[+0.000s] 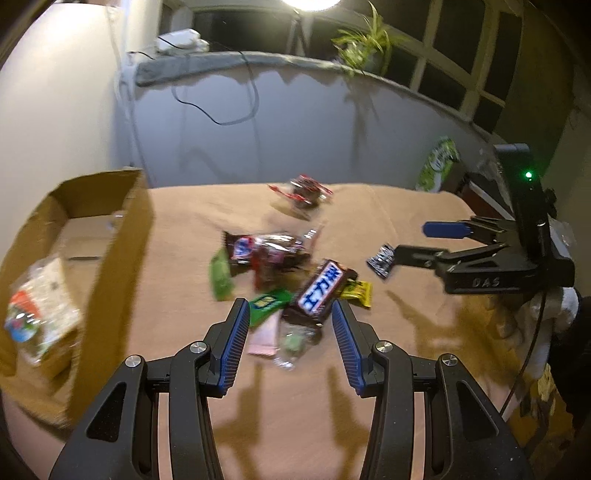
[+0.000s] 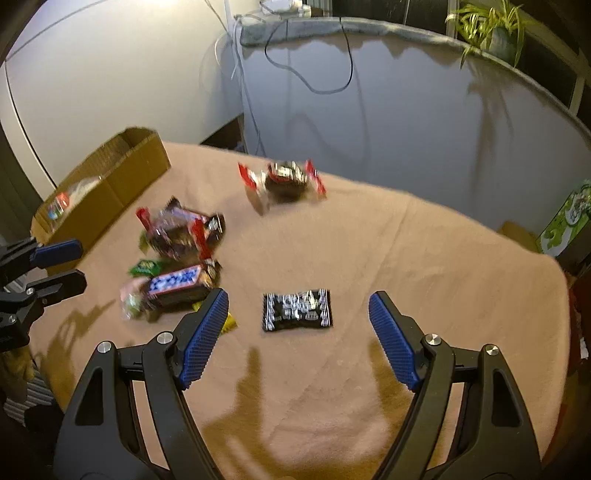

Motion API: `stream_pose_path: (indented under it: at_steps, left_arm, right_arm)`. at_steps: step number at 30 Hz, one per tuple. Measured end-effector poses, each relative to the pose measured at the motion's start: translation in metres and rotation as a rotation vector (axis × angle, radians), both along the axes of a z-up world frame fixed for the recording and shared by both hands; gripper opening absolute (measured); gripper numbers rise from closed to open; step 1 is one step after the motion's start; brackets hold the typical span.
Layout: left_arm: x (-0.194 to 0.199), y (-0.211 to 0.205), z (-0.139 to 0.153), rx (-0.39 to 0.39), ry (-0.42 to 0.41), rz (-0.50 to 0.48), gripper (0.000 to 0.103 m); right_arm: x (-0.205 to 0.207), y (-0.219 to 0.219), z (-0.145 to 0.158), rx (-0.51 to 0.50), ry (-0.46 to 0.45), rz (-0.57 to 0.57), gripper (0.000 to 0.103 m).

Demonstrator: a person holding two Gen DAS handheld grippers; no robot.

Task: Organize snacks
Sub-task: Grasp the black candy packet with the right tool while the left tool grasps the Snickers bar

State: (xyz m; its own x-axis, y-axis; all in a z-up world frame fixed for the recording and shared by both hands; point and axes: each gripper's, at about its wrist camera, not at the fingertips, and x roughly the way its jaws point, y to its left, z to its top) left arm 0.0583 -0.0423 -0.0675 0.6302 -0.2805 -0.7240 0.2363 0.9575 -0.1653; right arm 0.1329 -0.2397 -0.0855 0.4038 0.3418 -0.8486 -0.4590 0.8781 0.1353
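Note:
A pile of snacks (image 1: 266,254) (image 2: 177,232) lies on the tan tablecloth (image 1: 369,210) (image 2: 406,240). My left gripper (image 1: 290,310) (image 2: 79,263) hovers open over the pile's near end. A brown bar with a blue label (image 1: 321,291) (image 2: 177,282) shows between its fingers, untouched. My right gripper (image 2: 297,297) (image 1: 410,240) stands wide open above a black-and-white packet (image 2: 297,308) (image 1: 382,260) that lies alone. A red-ended wrapped snack (image 1: 301,192) (image 2: 284,179) sits farther back. An open cardboard box (image 1: 110,240) (image 2: 122,184) at the left holds a clear bag (image 1: 40,310).
A green carton (image 1: 437,166) (image 2: 565,221) stands past the table's right corner. A potted plant (image 1: 364,44) (image 2: 491,26) and a dangling black cable (image 1: 221,110) (image 2: 325,74) are on the ledge behind. Bare cloth stretches right of the black packet.

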Motion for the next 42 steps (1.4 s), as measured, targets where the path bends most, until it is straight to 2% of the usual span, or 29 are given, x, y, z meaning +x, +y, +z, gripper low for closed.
stream_pose_path:
  at_steps: [10,15,20,25,27,31,33,42]
  left_arm:
    - [0.029,-0.029,-0.019,0.030,0.066,-0.086,0.044]
    - [0.040,-0.034,-0.024,0.046,0.080,-0.104,0.041]
    - [0.049,-0.041,-0.031,0.070,0.095,-0.128,0.041]
    - [0.057,-0.045,-0.040,0.069,0.123,-0.144,0.040]
    - [0.058,-0.044,-0.041,0.059,0.128,-0.141,0.032]
    - [0.057,-0.045,-0.041,0.061,0.123,-0.138,0.029]
    - [0.055,-0.045,-0.040,0.060,0.122,-0.140,0.027]
    - [0.049,-0.041,-0.037,0.036,0.113,-0.130,0.027]
  right_arm:
    - [0.007,0.008,-0.026,-0.008,0.030,0.030,0.080]
    - [0.011,0.013,-0.032,-0.026,0.037,0.045,0.070]
    - [0.013,0.014,-0.036,-0.025,0.039,0.049,0.068]
    - [0.012,0.014,-0.036,-0.040,0.032,0.053,0.059]
    - [0.011,0.015,-0.037,-0.052,0.026,0.054,0.055]
    - [0.009,0.016,-0.037,-0.067,0.017,0.061,0.047]
    - [0.008,0.016,-0.037,-0.065,0.016,0.060,0.035]
    - [0.004,0.016,-0.031,-0.048,0.027,0.056,0.021]
